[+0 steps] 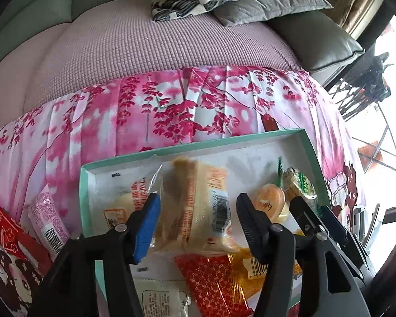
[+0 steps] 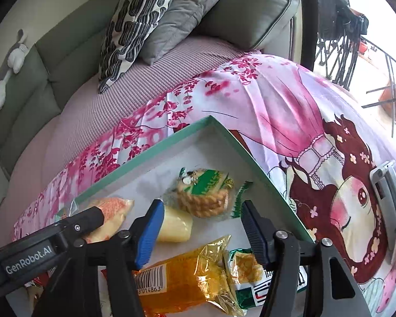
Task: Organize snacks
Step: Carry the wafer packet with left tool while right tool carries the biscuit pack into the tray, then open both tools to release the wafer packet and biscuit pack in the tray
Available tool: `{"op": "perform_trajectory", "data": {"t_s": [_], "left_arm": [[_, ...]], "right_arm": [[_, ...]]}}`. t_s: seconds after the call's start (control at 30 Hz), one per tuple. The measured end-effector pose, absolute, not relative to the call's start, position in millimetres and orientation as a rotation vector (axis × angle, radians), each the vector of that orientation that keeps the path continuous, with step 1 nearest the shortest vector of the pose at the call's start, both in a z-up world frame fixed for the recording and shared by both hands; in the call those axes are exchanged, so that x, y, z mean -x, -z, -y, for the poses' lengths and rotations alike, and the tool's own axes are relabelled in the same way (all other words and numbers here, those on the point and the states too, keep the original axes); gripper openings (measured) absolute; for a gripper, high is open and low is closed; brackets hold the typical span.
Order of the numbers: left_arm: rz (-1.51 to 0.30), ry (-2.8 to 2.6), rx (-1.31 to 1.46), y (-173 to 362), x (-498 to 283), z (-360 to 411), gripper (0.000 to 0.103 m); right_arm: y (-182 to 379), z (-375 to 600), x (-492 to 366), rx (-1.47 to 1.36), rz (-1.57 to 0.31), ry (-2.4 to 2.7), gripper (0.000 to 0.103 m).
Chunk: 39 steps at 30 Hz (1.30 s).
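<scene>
Two tools work over one shallow teal-rimmed box point(image 1: 192, 142), which lies on a pink blossom-print bedcover point(image 1: 150, 105) spread over a sofa and serves as the collecting place for the snacks. In the left wrist view the left tool point(image 1: 198, 222) sits at lower centre, pointing steeply down into the box. Its jaws stand partly apart on either side of a clear packet of orange-printed cake point(image 1: 195, 200), which is blurred; the pads do not look pressed against the wrapper, so the packet seems to be let go rather than gripped. Being blurred, it may be dropping or settling onto the box floor.

In the right wrist view the right tool point(image 2: 200, 229) sits at lower centre, also partly open, with nothing clamped. Between its fingers and just beyond them lie a pale yellow wrapped piece point(image 2: 175, 228) and a green-wrapped biscuit pack point(image 2: 206, 195), both resting toward the far corner of the box at middle right. Nearer the lens a long yellow-orange packet point(image 2: 182, 277) and a green-and-white packet point(image 2: 248, 266) lie flat along the bottom of the frame. Snacks sit side by side, probably so the box fills evenly.

Outside the box, at lower left of the left wrist view, a pink packet point(image 1: 48, 222) and a red packet point(image 1: 15, 235) rest on the bedcover, likely waiting to be gathered.
</scene>
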<state>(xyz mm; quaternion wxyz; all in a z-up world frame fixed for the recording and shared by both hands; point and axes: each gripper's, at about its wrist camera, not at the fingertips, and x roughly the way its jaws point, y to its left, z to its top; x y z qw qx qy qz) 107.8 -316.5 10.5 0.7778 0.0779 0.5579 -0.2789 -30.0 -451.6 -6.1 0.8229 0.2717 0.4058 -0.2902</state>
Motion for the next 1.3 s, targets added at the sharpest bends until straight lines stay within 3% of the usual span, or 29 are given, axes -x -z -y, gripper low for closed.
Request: {"op": "perform_trajectory", "data": {"t_s": [0.13, 0.53, 0.57, 0.6, 0.67, 0.73, 0.87, 1.3], "left_arm": [[-1.183, 0.594, -0.156, -19, -104, 308, 0.067], [-1.138, 0.539, -0.100, -37, -91, 259, 0.067], [-1.130, 0.533, -0.098, -37, -90, 255, 0.070], [-1.118, 0.528, -0.093, -38, -89, 248, 0.081], [-1.089, 0.520, -0.077, -38, -87, 240, 0.094], [-1.058, 0.497, -0.056, -38, -86, 229, 0.094], [-1.057, 0.467, -0.023, -30, -89, 211, 0.100], [-1.030, 0.508, -0.054, -15, -73, 182, 0.100]], "right_arm": [[1, 449, 35, -0.574, -0.861, 0.617, 0.073], [-15, 429, 51, -0.551, -0.875, 0.593, 0.073], [-15, 426, 52, -0.545, -0.877, 0.590, 0.073], [-14, 423, 53, -0.541, -0.881, 0.583, 0.074], [-14, 417, 55, -0.535, -0.880, 0.571, 0.088], [-14, 411, 56, -0.523, -0.874, 0.570, 0.103], [-13, 406, 54, -0.505, -0.879, 0.554, 0.103], [-15, 403, 52, -0.510, -0.885, 0.545, 0.103]]}}
